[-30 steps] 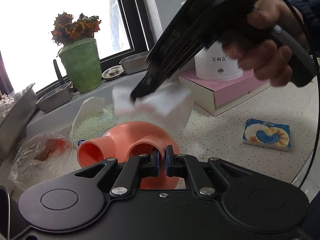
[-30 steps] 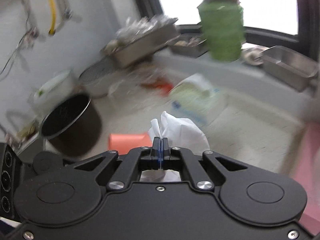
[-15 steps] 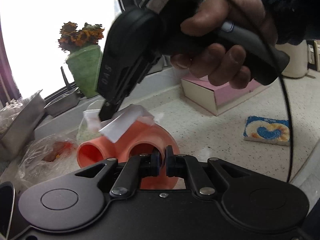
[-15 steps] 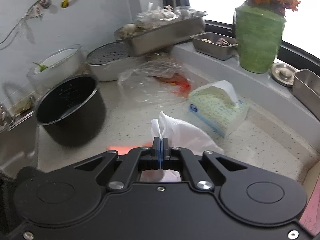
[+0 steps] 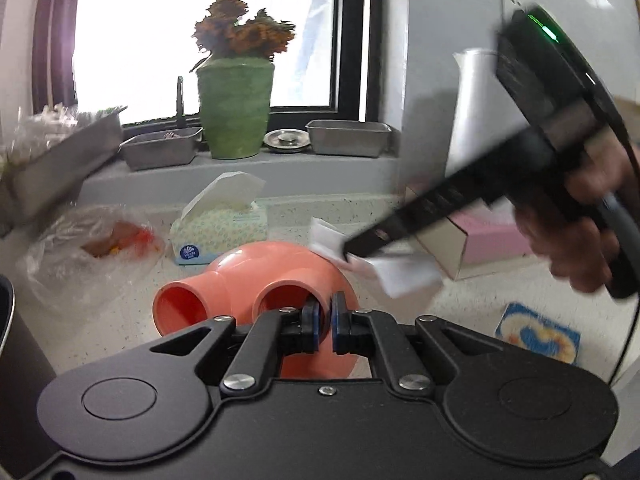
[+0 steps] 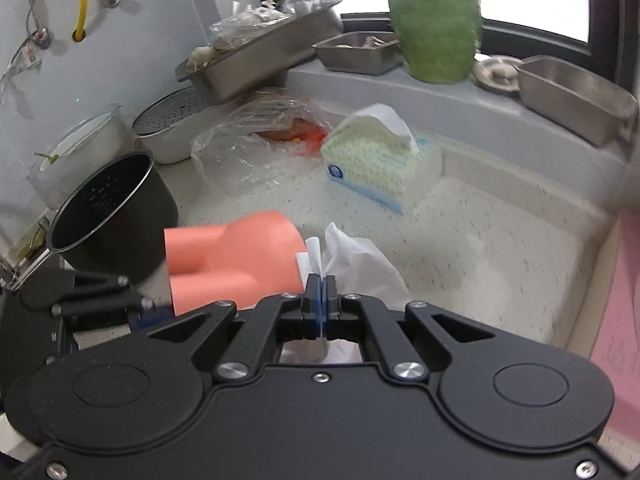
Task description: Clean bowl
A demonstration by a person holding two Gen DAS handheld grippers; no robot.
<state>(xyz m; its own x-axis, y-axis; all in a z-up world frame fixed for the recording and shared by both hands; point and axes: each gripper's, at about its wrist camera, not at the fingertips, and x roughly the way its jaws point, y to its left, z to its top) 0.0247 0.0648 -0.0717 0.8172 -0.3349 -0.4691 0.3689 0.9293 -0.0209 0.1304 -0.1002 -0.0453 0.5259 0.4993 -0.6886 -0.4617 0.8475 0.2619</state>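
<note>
A salmon-pink bowl (image 5: pixel 272 268) is held off the counter, its outside and two round hollows turned toward the left wrist camera. My left gripper (image 5: pixel 324 320) is shut on its near edge. My right gripper (image 5: pixel 352 248), held by a hand, comes in from the right, shut on a white tissue (image 5: pixel 400 276) that touches the bowl's upper right side. In the right wrist view the right gripper (image 6: pixel 320 292) pinches the tissue (image 6: pixel 356 264) right beside the bowl (image 6: pixel 240 256), and the left gripper (image 6: pixel 146 306) shows at the lower left.
A tissue box (image 5: pixel 220 232) and a crumpled plastic bag (image 5: pixel 92 248) lie behind the bowl. A green vase (image 5: pixel 234 108) and steel trays stand on the sill. A black pot (image 6: pixel 108 216) is at the left, a pink box (image 5: pixel 480 240) and a sponge (image 5: pixel 536 332) at the right.
The right gripper has swept the tissue from the bowl's upper left across to its right side. The left gripper has rolled with the bowl, which now shows more in the right wrist view.
</note>
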